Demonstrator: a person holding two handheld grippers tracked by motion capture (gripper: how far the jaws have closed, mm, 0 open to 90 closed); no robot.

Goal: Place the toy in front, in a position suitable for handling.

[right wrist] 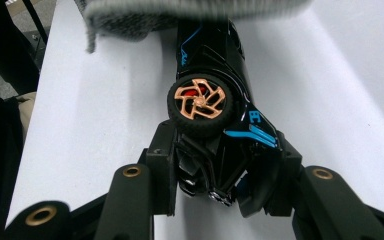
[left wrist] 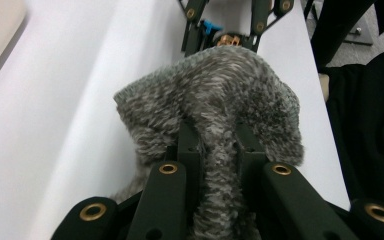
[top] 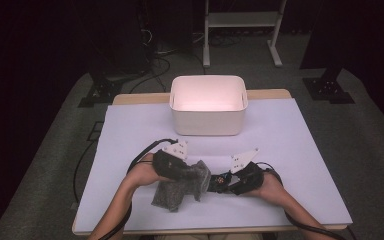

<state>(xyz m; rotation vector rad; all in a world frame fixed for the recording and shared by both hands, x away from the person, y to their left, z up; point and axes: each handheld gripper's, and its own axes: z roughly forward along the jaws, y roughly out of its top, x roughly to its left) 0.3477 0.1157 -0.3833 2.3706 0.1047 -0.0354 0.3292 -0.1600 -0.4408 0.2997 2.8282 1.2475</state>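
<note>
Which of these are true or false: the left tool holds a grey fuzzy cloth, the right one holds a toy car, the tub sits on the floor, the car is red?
1. The left gripper has its fingers shut on the grey cloth. True.
2. The right gripper grips a toy car. True.
3. The white tub sits on the floor. False: it stands on the table.
4. The car is red. False: black with blue trim and copper wheels.

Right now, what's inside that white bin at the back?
The white bin shows a bare, pinkish-lit interior from the high view. Its near wall hides the front part of the floor, so that strip cannot be checked.
</note>
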